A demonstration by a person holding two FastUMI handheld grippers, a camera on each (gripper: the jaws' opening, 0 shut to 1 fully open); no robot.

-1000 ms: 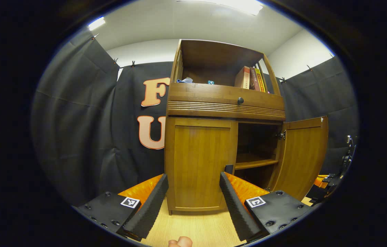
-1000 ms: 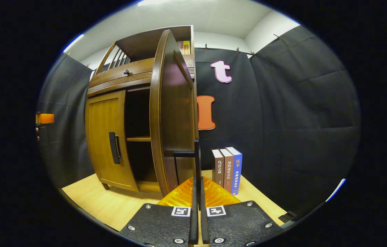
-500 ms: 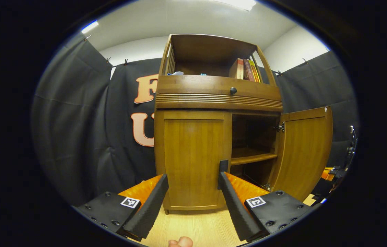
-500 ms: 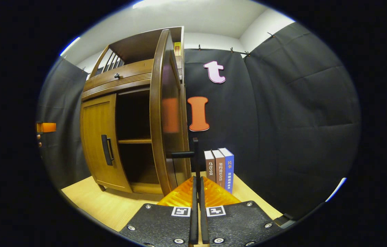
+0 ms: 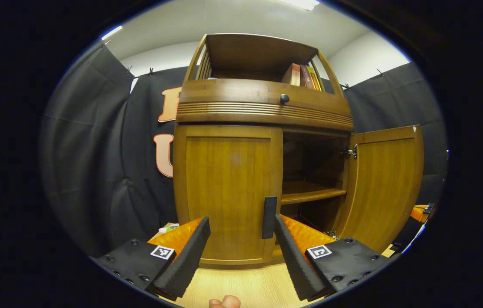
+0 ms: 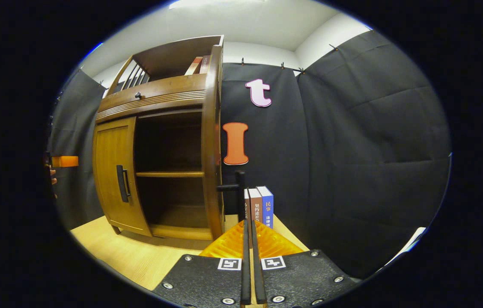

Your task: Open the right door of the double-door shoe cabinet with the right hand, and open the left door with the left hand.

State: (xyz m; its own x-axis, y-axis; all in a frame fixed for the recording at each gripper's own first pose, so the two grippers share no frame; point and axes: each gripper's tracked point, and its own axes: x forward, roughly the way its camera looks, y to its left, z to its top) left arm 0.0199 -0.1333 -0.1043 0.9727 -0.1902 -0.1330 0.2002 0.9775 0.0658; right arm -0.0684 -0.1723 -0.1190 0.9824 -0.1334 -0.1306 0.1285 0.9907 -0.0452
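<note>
The shoe cabinet (image 5: 263, 128) fills the middle of the left gripper view, standing on a pale wood worktop (image 5: 245, 286). Its right door (image 5: 385, 184) is swung wide at the right of that frame, baring a dark inside with one shelf (image 5: 312, 192). The left door (image 5: 228, 192) is shut, flush with the frame.

The left gripper (image 5: 241, 244) sits at the bottom centre with its jaws spread wide, holding nothing. The black bar handle (image 5: 269, 217) of the left door stands upright near the door's inner edge, just above the tip of the jaw on the right side of the frame, not between the jaws.

In the right gripper view the right gripper (image 6: 250, 256) at bottom centre has its jaws pressed together on the black handle (image 6: 239, 194) of the right door (image 6: 213, 141), which shows edge-on. Three books (image 6: 260, 206) stand behind it.

The doors look like stiff, solid wood panels on metal hinges, so they should swing on a fixed arc rather than flex, with moderate weight. The slim handle is likely smooth and rigid, and is the only good hold: close across its upright bar mid-height, then pull along the hinge's arc, not straight back, lest the padded jaws slip off.
</note>
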